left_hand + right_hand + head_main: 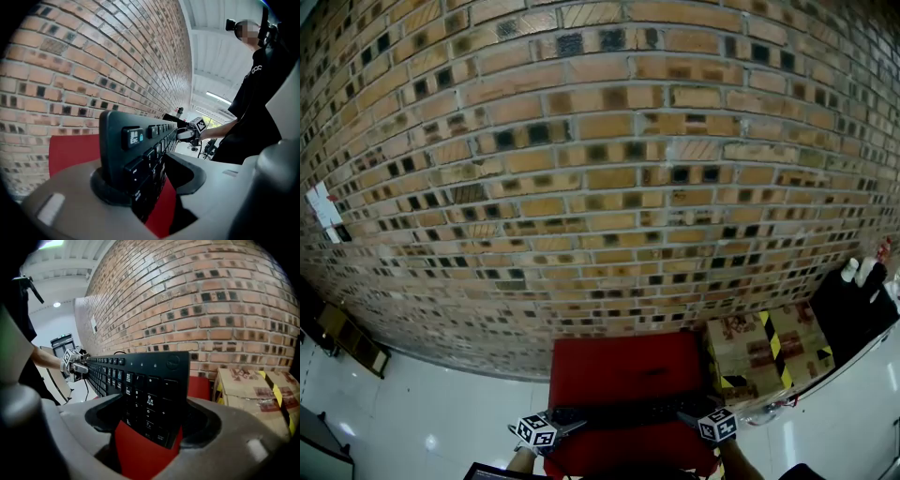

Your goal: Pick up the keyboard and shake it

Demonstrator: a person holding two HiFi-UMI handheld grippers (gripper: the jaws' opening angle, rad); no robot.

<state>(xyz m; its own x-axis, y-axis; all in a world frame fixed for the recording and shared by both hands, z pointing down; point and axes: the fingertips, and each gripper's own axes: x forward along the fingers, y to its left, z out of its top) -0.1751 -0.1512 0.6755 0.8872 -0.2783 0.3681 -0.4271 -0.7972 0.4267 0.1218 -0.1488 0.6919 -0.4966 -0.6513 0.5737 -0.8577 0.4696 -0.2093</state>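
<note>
A black keyboard (623, 412) hangs lengthwise over the red tabletop (628, 370), tilted with its keys facing me. In the head view my left gripper (574, 426) holds its left end and my right gripper (686, 418) its right end. The left gripper view shows the Esc-key end of the keyboard (140, 140) clamped between the jaws of the left gripper (150, 173), with the right gripper (190, 134) at the far end. In the right gripper view the number-pad end of the keyboard (145, 376) sits between the jaws of the right gripper (152, 416), the left gripper (75, 367) far off.
A brick wall (600, 169) rises right behind the table. A cardboard box (764, 356) with yellow-black tape stands to the table's right, a dark cloth-covered thing (853, 309) beyond it. A low dark crate (352, 342) lies on the white floor at left.
</note>
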